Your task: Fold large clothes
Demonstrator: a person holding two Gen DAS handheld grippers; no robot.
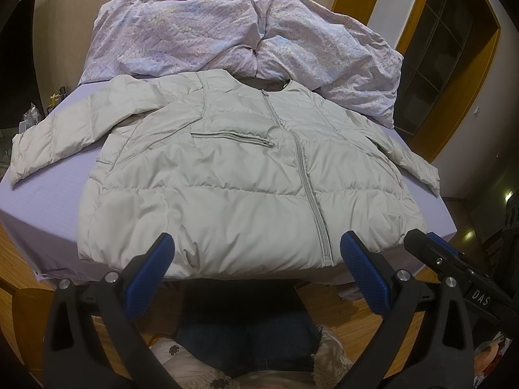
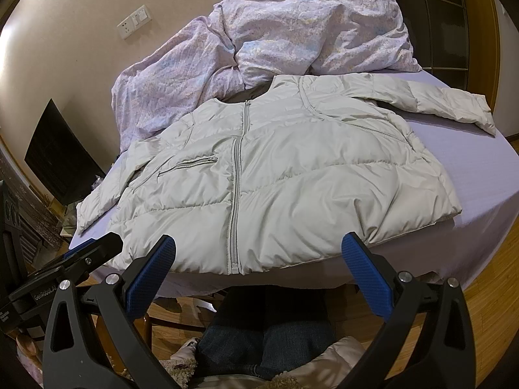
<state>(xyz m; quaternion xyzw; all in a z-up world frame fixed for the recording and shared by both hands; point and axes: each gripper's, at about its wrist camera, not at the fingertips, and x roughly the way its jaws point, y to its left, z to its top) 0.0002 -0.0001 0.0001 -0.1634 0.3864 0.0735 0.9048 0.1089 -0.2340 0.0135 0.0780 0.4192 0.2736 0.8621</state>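
left wrist | left gripper (image 1: 256, 246) jaws wide apart, empty, above jacket (image 1: 227, 178) hem | right gripper (image 2: 258, 246) same

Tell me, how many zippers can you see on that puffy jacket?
2. On the jacket, a long front zipper runs from collar to hem, and a short chest pocket zipper lies beside it. Others may be hidden in folds.
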